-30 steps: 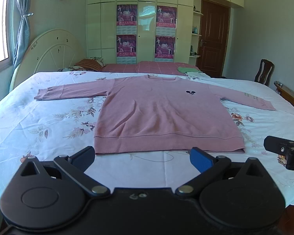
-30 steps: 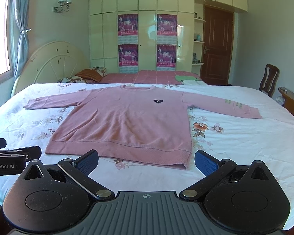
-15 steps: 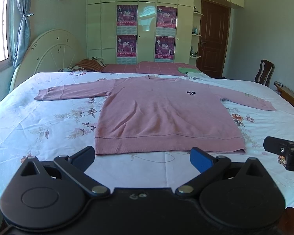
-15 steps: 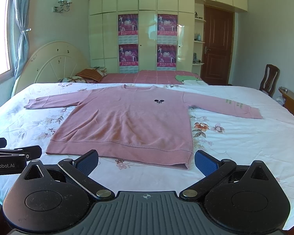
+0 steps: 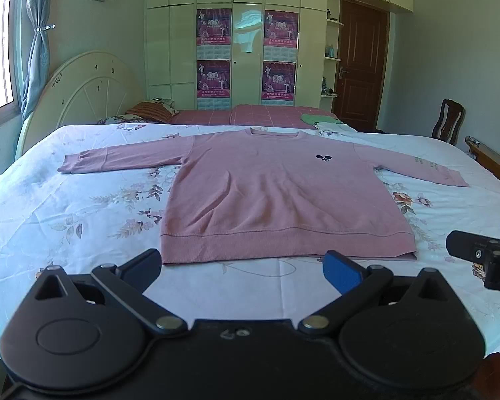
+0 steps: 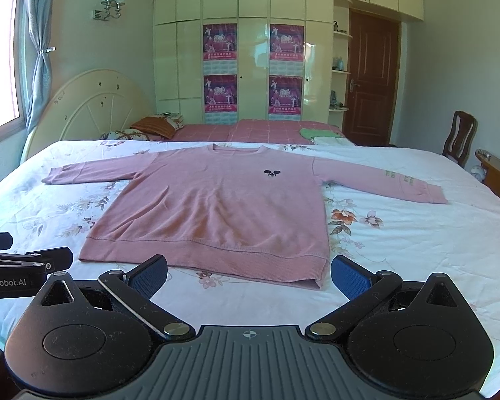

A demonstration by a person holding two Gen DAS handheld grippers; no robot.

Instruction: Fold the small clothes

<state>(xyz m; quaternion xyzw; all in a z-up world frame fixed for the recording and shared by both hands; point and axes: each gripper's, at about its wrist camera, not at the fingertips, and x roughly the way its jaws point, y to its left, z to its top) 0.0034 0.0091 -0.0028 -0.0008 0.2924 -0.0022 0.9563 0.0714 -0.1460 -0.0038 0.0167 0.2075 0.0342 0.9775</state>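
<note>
A pink long-sleeved sweater [image 5: 276, 196] lies flat on the bed, front up, both sleeves spread out; it also shows in the right wrist view [image 6: 216, 210]. My left gripper [image 5: 243, 268] is open and empty, just short of the sweater's hem. My right gripper [image 6: 248, 275] is open and empty, near the hem's right corner. The right gripper shows at the right edge of the left wrist view [image 5: 483, 256]. The left gripper shows at the left edge of the right wrist view [image 6: 23, 263].
The bed has a white floral sheet [image 5: 66, 220]. A second bed with a pink cover [image 5: 250, 116] and a green cloth [image 5: 316, 119] stands behind. A headboard [image 5: 83, 93] is at the left, a wooden chair [image 5: 448, 123] and bed frame at the right.
Both grippers have drifted very slightly nearer to the sweater's hem. The sweater has not moved.
</note>
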